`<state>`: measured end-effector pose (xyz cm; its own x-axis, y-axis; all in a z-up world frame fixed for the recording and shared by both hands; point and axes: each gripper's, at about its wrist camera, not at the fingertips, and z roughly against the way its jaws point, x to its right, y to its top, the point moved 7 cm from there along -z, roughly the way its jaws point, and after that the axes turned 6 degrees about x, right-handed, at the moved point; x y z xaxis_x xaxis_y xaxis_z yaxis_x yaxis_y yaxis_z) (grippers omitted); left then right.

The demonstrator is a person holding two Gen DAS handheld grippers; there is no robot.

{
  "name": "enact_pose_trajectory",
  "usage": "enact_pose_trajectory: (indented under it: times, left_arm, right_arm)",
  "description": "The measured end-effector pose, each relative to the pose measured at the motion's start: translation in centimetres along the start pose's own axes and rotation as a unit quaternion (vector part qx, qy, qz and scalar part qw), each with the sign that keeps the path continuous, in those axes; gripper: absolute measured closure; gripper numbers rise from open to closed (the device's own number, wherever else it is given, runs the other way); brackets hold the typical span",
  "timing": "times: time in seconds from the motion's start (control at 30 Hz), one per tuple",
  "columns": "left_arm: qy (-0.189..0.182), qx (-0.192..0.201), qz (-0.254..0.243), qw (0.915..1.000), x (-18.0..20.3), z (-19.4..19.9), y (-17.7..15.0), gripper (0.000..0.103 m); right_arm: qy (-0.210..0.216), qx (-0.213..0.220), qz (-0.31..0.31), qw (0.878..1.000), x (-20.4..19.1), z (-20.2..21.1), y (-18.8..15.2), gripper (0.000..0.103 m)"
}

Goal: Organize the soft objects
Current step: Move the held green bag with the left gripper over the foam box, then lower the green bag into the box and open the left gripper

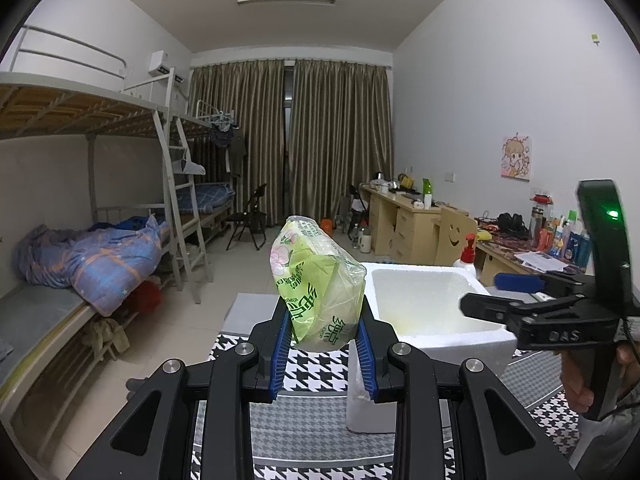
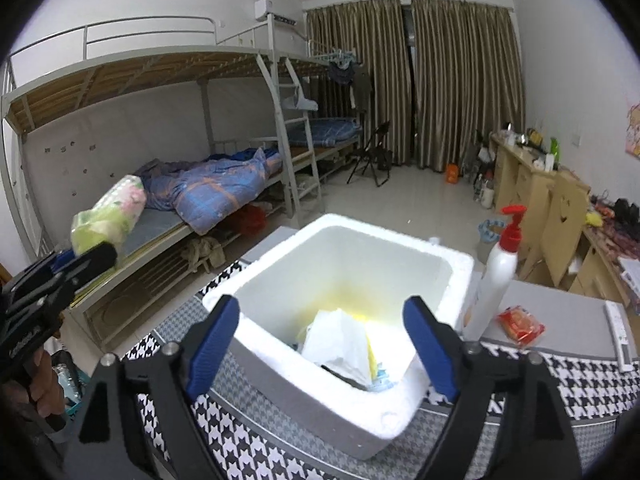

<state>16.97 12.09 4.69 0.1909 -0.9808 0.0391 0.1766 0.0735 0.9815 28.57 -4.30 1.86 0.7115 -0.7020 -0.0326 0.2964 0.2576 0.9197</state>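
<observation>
From the left wrist, the left gripper (image 1: 324, 344) pinches a crinkly green plastic tissue pack (image 1: 316, 280), held in the air beside the foam box (image 1: 448, 336).

From the right wrist, the right gripper (image 2: 324, 344) stands wide open and empty over this rough white box, where soft white bags (image 2: 340, 344) lie.

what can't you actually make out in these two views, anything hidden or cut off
- Foam box contents: in the right wrist view the near wall hides what lies under the white bag; in the left wrist view the bottom is out of sight.
- Tissue pack: print too distorted to read; its lower end sits between the left gripper pads.
- Red packet: blurred, label unreadable.
- Right gripper: open, holding nothing.
</observation>
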Motion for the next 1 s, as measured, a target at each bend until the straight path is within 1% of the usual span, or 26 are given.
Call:
enact_pose_trajectory:
  times: [0.03, 0.23, 0.33, 0.6, 0.9, 1.0]
  left_arm:
    - [-0.003, 0.001, 0.000, 1.0000, 0.0, 0.0, 0.0, 0.071]
    - [-0.024, -0.003, 0.001, 0.9997, 0.7, -1.1, 0.4, 0.071]
    - [-0.039, -0.005, -0.002, 0.9992, 1.3, -1.6, 0.5, 0.071]
    - [-0.063, -0.007, -0.007, 0.9980, 3.1, -2.3, 1.0, 0.071]
    - [-0.104, -0.026, -0.008, 0.9942, 5.3, -4.3, 1.1, 0.071]
    - [-0.112, -0.034, -0.012, 0.9930, 6.2, -4.9, 1.1, 0.071]
  right_arm:
    - [-0.002, 0.003, 0.003, 1.000, 0.0, 0.3, 0.0, 0.011]
    - [-0.005, 0.012, -0.003, 1.000, 0.8, 1.7, -0.2, 0.010]
    - [-0.014, 0.018, -0.003, 1.000, 1.5, 2.4, -0.2, 0.010]
    - [-0.037, 0.020, -0.014, 0.999, 3.0, 3.2, -0.7, 0.010]
    - [-0.054, 0.023, -0.024, 0.998, 4.4, 4.6, -1.7, 0.010]
    - [-0.062, 0.023, -0.028, 0.997, 4.9, 5.1, -2.1, 0.010]
